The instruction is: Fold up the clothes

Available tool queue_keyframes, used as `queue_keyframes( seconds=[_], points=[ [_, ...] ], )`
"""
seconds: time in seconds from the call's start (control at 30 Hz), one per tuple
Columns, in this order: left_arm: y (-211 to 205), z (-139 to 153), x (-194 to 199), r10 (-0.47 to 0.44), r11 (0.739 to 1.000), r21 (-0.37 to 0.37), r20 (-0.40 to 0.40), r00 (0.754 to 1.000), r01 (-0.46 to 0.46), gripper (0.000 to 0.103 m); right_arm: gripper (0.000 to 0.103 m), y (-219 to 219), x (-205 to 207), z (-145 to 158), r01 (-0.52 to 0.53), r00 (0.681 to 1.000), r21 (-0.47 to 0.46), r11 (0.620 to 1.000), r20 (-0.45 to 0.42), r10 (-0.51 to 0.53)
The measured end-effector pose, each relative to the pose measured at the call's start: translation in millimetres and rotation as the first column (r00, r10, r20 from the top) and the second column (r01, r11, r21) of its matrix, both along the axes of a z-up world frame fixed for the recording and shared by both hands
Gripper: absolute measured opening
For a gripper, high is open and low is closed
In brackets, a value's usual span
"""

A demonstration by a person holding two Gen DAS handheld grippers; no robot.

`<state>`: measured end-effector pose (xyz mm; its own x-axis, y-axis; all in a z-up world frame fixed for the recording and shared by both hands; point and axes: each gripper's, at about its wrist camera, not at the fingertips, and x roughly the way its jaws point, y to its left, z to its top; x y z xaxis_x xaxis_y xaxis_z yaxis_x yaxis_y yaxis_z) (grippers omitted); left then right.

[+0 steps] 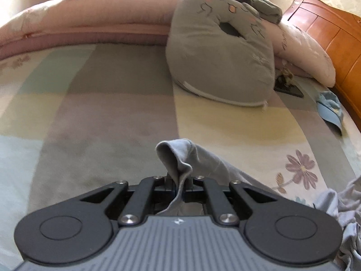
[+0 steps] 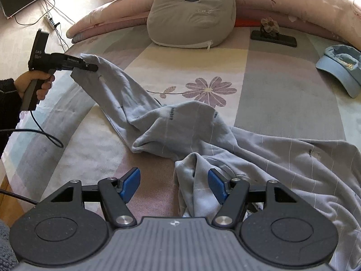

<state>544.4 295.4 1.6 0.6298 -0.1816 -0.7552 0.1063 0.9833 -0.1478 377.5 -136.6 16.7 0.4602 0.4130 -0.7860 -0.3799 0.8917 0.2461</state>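
Left claw (image 2: 91,67) pinches one sleeve end of the grey garment (image 2: 237,140), lifting it above the bed (image 2: 282,94). Right claw (image 2: 173,184) spread, a fold between its blue pads (image 2: 129,184), unpressed. Rest lies crumpled on the bedsheet.

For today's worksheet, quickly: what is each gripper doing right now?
Left gripper: shut on the grey garment.
Right gripper: open, a fold of the garment between its fingers.

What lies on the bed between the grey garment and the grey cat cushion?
In the right wrist view, only bedsheet with a printed purple flower separates the grey garment from the cat cushion.
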Motion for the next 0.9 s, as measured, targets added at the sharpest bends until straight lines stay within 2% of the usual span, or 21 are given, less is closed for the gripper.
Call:
queue_keyframes(
  seconds=[0.17,0.53,0.73,0.9],
  points=[
    [11,9,16,0.032,0.999,0.029,0.016,0.999,-0.032,0.004,0.071,-3,3,-2,0.01,1.0,-0.002,1.0,-0.004,-0.011],
    [34,7,56,0.111,0.993,0.054,-0.037,0.993,-0.109,0.004,0.071,-8,7,-4,0.031,1.0,-0.001,1.0,-0.006,-0.031],
    [39,20,70,0.121,0.992,0.043,0.005,0.993,-0.121,0.004,0.071,-10,8,-4,0.041,0.999,-0.006,0.999,-0.006,-0.041],
    [36,36,79,0.094,0.995,0.027,0.053,0.994,-0.096,0.005,0.071,-10,7,-4,0.051,0.999,-0.01,0.999,-0.006,-0.051]
  ],
)
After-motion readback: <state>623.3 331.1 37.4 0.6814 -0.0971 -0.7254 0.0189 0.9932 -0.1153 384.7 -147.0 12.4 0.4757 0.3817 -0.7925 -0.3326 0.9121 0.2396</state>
